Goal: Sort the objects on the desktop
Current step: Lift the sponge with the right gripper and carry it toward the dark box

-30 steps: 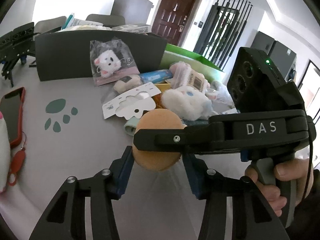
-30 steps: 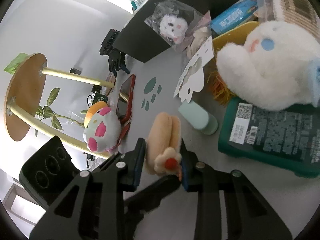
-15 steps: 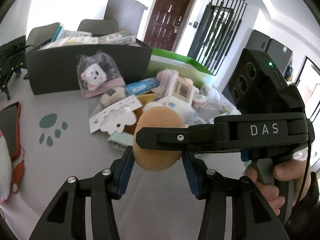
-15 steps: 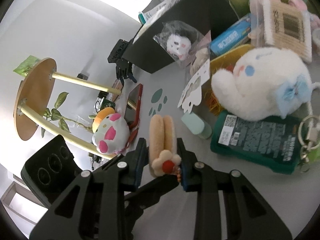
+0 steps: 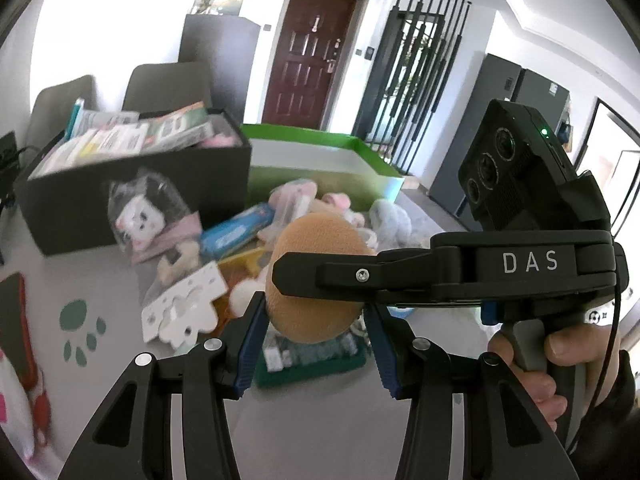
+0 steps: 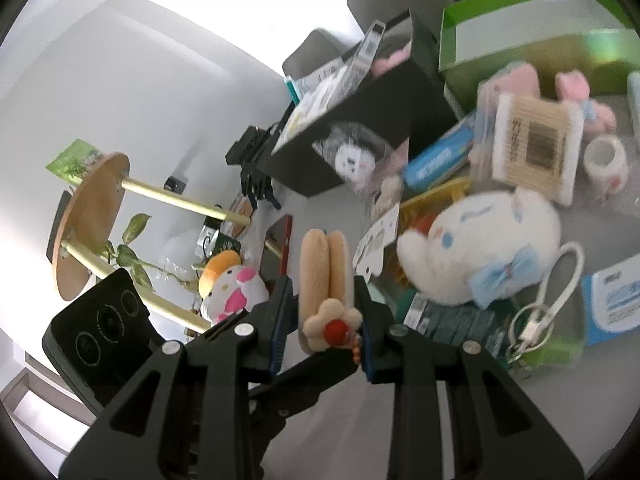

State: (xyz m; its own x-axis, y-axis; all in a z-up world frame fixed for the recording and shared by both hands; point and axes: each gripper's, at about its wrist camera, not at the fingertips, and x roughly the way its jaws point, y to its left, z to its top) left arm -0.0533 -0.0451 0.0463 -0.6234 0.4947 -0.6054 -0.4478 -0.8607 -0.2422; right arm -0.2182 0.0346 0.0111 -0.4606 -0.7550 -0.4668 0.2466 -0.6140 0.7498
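**Both tongs share one plush, lifted over the cluttered desk**

Grey desktop lies below a round tan plush with a flower and red bead, held clear of it. Nearest, the left gripper presses its blue pads on the plush's wide flanks, jaws part open; the right gripper pinches its thin edge, jaws nearly closed. Just beyond lie a dark green packet and a white plush rabbit. Farther off stand a black box and, to its right, a green box.
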